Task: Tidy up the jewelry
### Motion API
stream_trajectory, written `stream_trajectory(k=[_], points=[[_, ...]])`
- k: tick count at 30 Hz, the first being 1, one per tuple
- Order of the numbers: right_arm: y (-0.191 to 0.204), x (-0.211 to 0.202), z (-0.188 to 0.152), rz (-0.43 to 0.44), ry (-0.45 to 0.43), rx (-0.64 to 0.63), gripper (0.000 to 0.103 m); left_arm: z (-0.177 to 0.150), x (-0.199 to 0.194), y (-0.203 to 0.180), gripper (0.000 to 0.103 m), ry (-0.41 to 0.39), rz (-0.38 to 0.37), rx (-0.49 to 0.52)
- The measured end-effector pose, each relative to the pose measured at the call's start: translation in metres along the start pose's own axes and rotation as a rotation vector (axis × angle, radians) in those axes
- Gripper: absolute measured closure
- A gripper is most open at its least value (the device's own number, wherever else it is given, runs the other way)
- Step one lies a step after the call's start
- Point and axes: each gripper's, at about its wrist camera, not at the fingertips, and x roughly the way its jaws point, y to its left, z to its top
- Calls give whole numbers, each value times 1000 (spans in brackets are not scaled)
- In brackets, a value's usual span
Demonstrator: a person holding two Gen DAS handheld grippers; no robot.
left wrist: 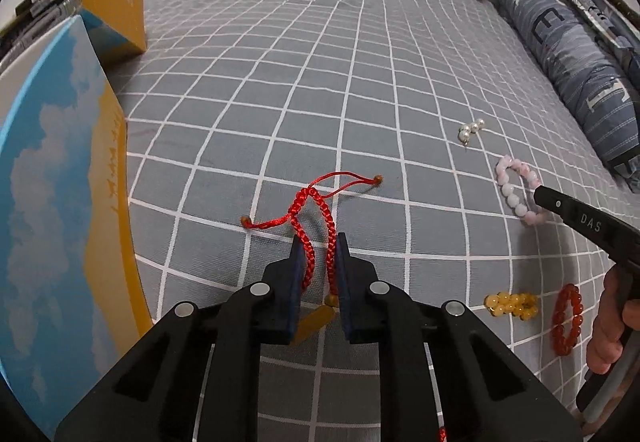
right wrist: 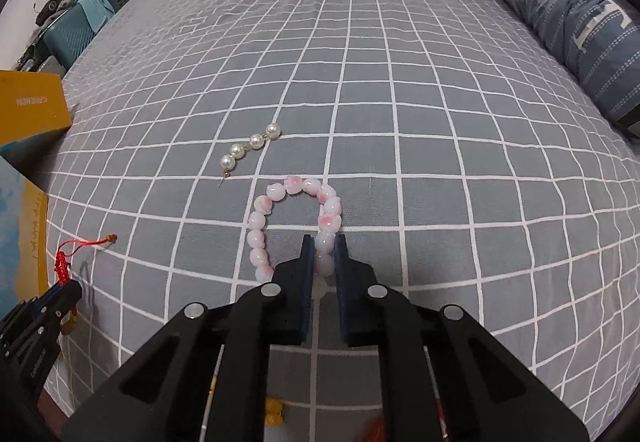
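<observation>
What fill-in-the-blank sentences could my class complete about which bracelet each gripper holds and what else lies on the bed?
1. The left gripper is shut on the braided ____ cord bracelet.
2. The right gripper is shut on the ____ and white bead bracelet.
3. The short strand lying free beyond that bracelet has ____ pearls.
4. The checked sheet is grey with ____ lines.

Missing words: red; pink; four; white

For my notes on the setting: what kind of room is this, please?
Most likely a bedroom: the jewelry lies on a bed with a grey checked sheet, a rolled quilt runs along one side, and a suitcase stands beside it.
</observation>
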Motion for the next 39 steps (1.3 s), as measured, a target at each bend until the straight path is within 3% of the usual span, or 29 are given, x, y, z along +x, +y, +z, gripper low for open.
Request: stream_trajectory(k=[39], points=[[23, -99, -13, 39, -166, -30, 93, -6, -84, -5, 88, -107, -30, 60]])
